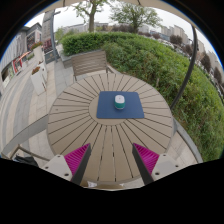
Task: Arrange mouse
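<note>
Mouse (119,101) sits on a blue mousepad (120,106) mid-desk (85,125), well beyond the wide-open, empty claw (114,158); a misjudged approach could nudge it askew.

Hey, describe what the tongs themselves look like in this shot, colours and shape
The tongs have two dark, nearly black fingers that are narrow and straight. Each carries a bright magenta pad on its inner face, roughly rectangular. No cables, markings, hand or sleeve show in this view.
</note>
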Available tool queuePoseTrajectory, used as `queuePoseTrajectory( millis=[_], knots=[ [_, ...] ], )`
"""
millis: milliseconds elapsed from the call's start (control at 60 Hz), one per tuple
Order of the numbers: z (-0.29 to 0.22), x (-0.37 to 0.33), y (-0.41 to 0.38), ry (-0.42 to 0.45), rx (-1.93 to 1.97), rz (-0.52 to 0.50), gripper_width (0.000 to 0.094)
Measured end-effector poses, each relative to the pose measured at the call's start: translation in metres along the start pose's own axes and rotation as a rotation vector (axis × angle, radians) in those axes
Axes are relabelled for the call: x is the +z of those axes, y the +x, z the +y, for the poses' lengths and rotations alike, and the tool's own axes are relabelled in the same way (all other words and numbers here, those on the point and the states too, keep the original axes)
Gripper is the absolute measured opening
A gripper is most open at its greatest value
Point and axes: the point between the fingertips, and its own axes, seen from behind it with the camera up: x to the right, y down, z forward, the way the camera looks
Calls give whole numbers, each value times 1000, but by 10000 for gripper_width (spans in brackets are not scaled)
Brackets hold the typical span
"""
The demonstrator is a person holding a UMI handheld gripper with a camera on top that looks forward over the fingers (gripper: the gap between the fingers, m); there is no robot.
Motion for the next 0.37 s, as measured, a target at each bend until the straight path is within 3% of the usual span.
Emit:
queuePoseTrajectory(
  millis=[217,367],
  knots=[
    [-4,-14,0,40,-18,92,853],
    [-1,-11,-4,26,-3,87,850]
  ],
)
